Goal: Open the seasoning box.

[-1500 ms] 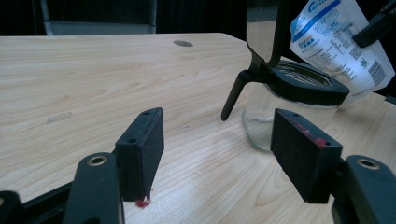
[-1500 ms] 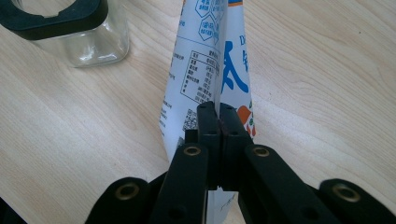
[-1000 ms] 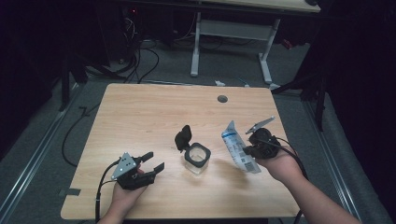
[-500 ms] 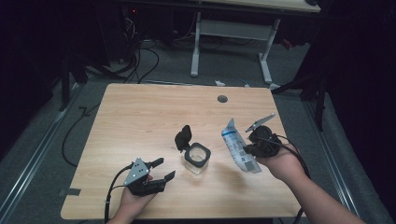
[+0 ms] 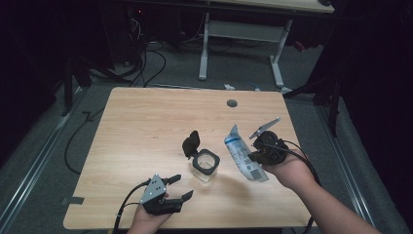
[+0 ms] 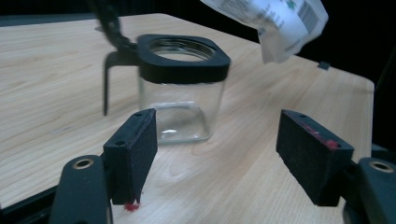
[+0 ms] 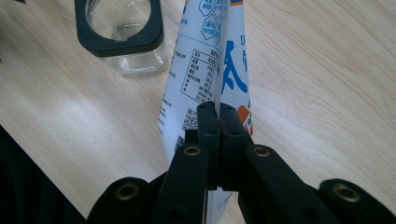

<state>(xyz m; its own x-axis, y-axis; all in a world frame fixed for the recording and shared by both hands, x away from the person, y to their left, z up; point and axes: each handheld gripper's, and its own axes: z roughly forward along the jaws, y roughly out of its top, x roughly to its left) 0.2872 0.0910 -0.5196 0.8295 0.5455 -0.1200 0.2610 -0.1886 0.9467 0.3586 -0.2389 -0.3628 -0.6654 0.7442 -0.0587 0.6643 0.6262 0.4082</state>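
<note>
A clear square glass jar [image 5: 205, 166] [image 6: 180, 95] [image 7: 122, 35] with a black rim stands mid-table, its black flip lid [image 5: 190, 143] hinged open to the left. My left gripper [image 5: 178, 187] [image 6: 219, 154] rests open near the front edge, its jaws aimed at the jar, a short way off. My right gripper [image 5: 253, 157] [image 7: 218, 119] is shut on a white and blue printed pouch [image 5: 242, 154] [image 7: 212, 60] [image 6: 275, 21], held just right of the jar and above the table.
The wooden table [image 5: 146, 122] has a small grey round grommet [image 5: 232, 103] near its far edge. Cables trail from both grippers. A white desk frame [image 5: 241, 34] and floor cables lie beyond the table.
My left gripper has slid right along the front edge toward the jar. The right gripper and pouch have barely moved.
</note>
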